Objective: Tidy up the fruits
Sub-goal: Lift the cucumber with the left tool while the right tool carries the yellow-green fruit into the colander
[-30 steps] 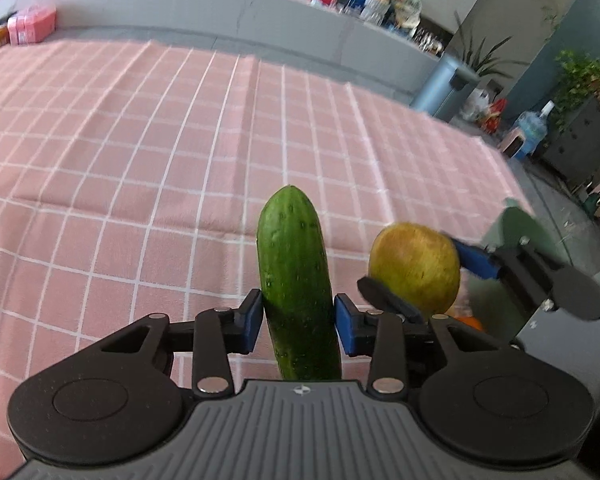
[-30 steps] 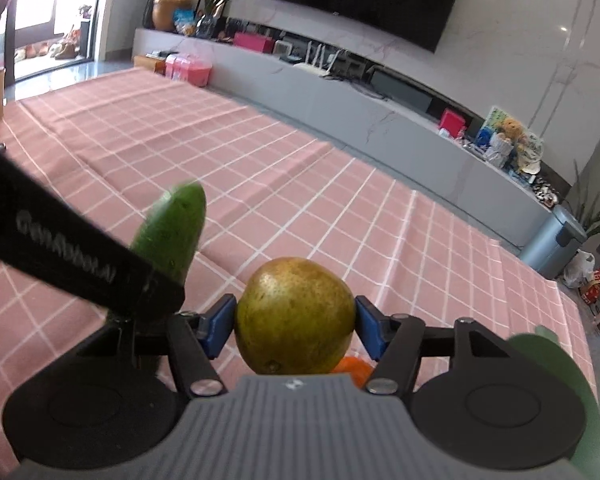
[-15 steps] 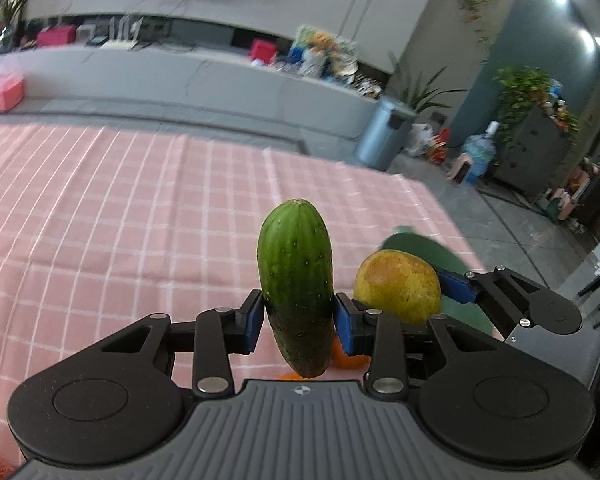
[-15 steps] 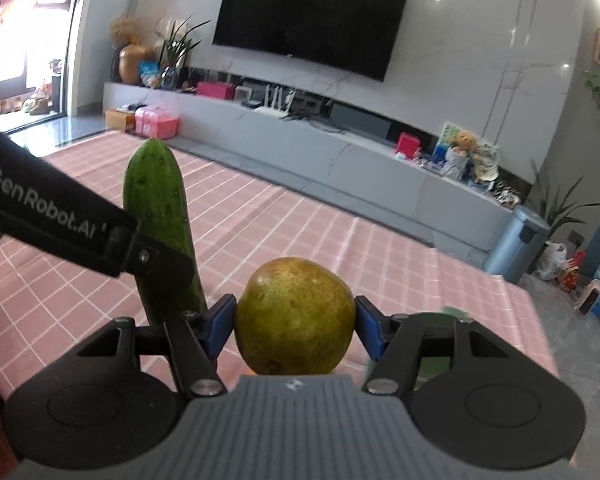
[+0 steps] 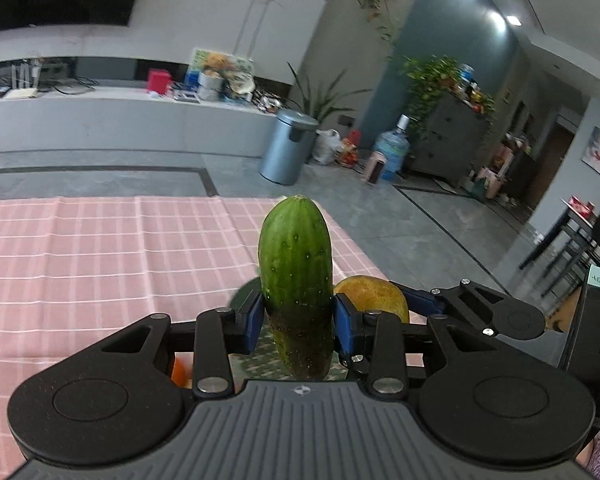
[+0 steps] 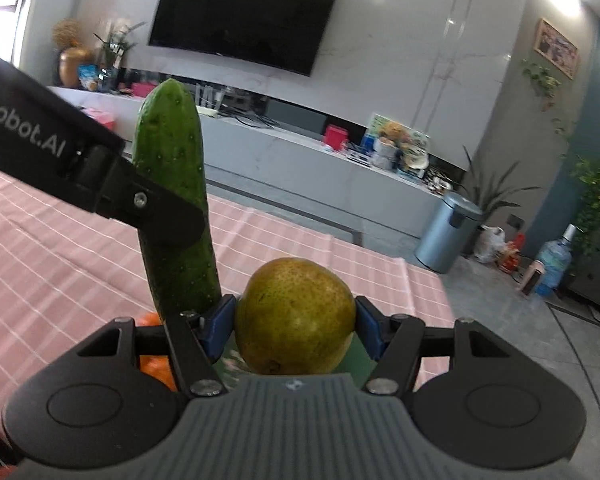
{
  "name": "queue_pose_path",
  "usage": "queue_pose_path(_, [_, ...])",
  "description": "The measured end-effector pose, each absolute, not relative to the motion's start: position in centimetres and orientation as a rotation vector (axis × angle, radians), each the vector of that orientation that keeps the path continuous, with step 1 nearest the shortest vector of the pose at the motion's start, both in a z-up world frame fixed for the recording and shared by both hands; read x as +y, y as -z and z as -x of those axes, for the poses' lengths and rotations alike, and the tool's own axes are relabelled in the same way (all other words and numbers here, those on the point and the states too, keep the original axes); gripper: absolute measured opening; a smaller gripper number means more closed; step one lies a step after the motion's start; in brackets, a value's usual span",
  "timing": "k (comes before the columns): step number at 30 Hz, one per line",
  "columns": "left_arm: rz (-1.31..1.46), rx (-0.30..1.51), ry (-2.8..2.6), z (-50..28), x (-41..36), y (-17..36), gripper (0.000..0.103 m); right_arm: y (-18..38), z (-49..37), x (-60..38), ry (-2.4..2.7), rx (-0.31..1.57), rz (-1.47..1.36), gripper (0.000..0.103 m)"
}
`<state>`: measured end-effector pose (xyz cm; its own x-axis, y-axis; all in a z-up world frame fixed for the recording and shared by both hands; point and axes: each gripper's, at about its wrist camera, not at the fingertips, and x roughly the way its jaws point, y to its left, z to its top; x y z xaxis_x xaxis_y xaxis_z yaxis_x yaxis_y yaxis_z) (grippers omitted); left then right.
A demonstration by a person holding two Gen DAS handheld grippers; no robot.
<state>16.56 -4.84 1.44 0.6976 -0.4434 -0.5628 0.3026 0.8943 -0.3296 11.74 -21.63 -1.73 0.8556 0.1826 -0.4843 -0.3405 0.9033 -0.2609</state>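
Note:
My left gripper (image 5: 296, 318) is shut on a green cucumber (image 5: 296, 264), held upright above the table. My right gripper (image 6: 296, 330) is shut on a yellow-green pear (image 6: 296, 316). The two grippers are side by side. The pear (image 5: 374, 296) shows just right of the cucumber in the left wrist view, and the cucumber (image 6: 172, 184) and left gripper show at the left of the right wrist view. A dark green plate (image 5: 246, 300) lies below, mostly hidden. An orange fruit (image 6: 154, 360) peeks out under the fingers.
The pink checked tablecloth (image 5: 100, 260) covers the table, whose far right corner lies just beyond the fruits. Past it are grey floor, a metal bin (image 5: 286, 146), a long counter (image 6: 300, 164) and a wall TV (image 6: 240, 20).
Both grippers have risen and tilted up with their fruit, and the view swung right toward the table's corner. The plate and orange now lie beneath the fingers.

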Motion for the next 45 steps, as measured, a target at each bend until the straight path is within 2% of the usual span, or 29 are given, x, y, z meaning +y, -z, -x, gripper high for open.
queue_pose_path(12, [0.202,0.865,0.455,-20.2,-6.9,3.8,0.042,6.7,-16.7,-23.4,-0.288,0.694,0.362,0.06])
queue_pose_path(25, [0.198,0.99,0.438,-21.5,-6.7,7.1,0.042,10.0,-20.0,-22.2,-0.308,0.832,0.396,0.06])
queue_pose_path(41, [0.2,0.966,0.405,-22.4,-7.0,7.4,0.043,11.7,-22.6,-22.3,-0.297,0.912,0.404,0.06])
queue_pose_path(44, [0.162,0.956,0.392,-22.6,-7.7,7.3,0.048,11.7,-22.3,-21.7,-0.292,0.907,0.438,0.061])
queue_pose_path(45, [0.142,0.938,0.405,-22.5,-7.8,7.2,0.053,11.6,-22.2,-21.6,-0.286,0.894,0.448,0.061])
